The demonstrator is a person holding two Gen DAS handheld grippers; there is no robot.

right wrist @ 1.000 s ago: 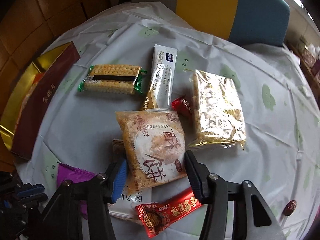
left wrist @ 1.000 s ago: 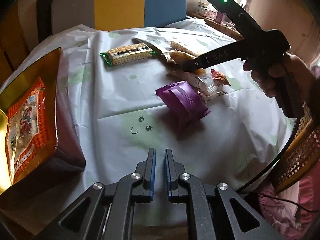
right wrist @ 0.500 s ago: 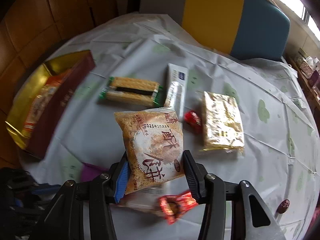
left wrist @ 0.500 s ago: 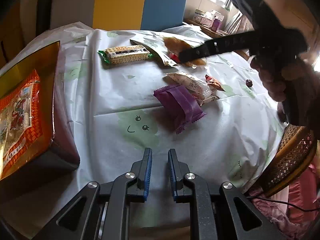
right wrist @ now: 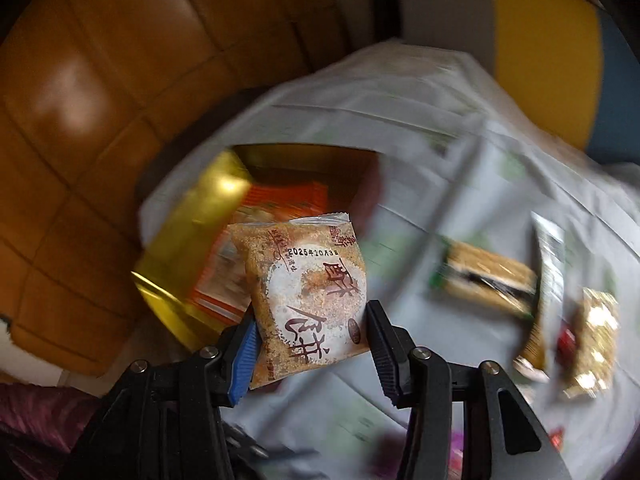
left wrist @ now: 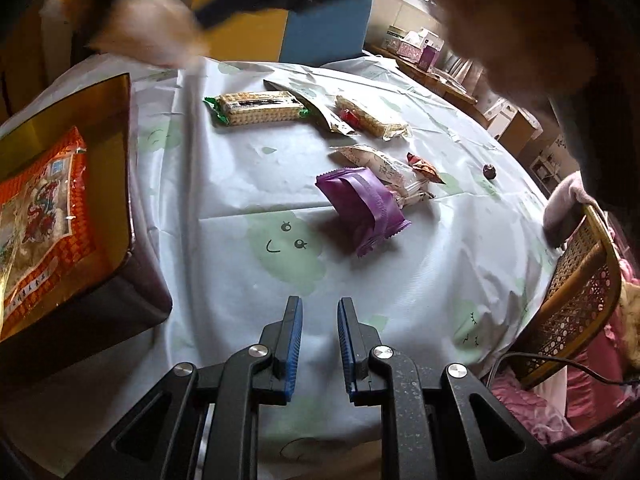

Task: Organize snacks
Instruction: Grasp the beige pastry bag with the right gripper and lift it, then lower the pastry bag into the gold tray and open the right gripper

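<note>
My right gripper (right wrist: 310, 326) is shut on a brown pastry packet (right wrist: 308, 296) and holds it in the air above the gold-lined box (right wrist: 192, 236), which holds an orange packet (right wrist: 276, 208). In the left wrist view the packet is a blur (left wrist: 140, 36) at the top left, above the box (left wrist: 108, 152) with its orange packet (left wrist: 40, 216). My left gripper (left wrist: 319, 328) is slightly open and empty, low over the table's near edge. A purple packet (left wrist: 362, 204) lies ahead of it.
On the white tablecloth (left wrist: 240, 184) lie a green-ended cracker pack (left wrist: 258, 108), a gold cracker pack (left wrist: 372, 120), a white wrapped snack (left wrist: 380, 164), a red candy (left wrist: 424, 166) and a dark sweet (left wrist: 489, 171). A cane chair (left wrist: 580, 296) stands at the right.
My right gripper has lifted the brown pastry packet off the table and swung it left, to above the gold box. My left gripper has opened a little.
</note>
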